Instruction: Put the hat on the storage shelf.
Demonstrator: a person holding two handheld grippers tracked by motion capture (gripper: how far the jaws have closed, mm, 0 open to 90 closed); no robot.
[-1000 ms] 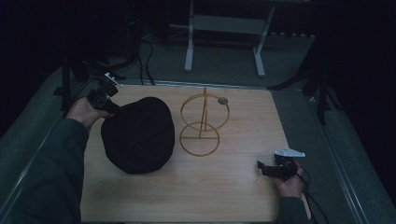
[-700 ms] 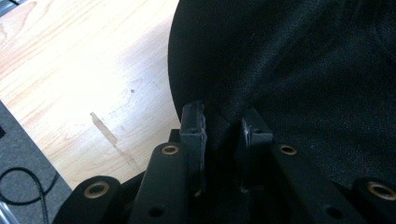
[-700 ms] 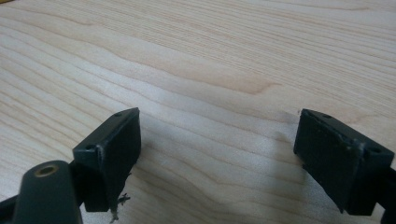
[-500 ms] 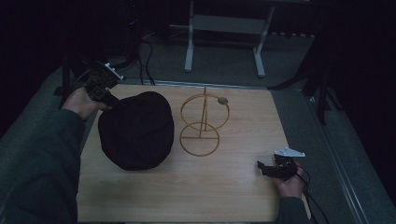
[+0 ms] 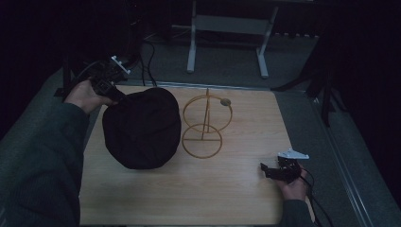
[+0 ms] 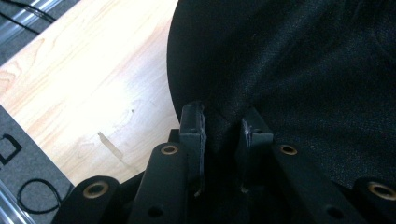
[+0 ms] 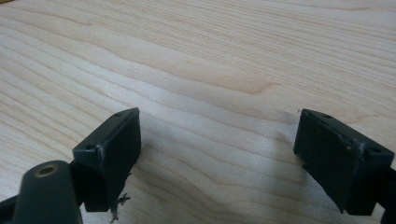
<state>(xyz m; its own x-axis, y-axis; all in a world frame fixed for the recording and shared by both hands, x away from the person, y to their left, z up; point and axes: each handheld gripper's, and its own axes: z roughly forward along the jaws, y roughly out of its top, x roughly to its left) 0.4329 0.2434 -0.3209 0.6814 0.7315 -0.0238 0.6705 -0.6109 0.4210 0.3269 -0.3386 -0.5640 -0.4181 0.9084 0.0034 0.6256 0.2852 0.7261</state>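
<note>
— Hat (image 5: 142,127) sits at nine o'clock of the table (image 5: 236,189) in the high view, just left of the wire stand (image 5: 205,124). The left gripper (image 5: 115,96) pinches its rim at the hat's ten o'clock.
— And the stand from there?
— At three o'clock of the hat, so the left hand is far nearer. The right gripper (image 5: 267,170) rests at five o'clock.
— Left gripper view?
— Fingers (image 6: 193,133) clamped on black hat (image 6: 303,70) cloth, table (image 6: 93,93) at ten o'clock.
— Right gripper view?
— Right gripper (image 7: 217,140) spread wide over bare table (image 7: 210,56), holding nothing.
</note>
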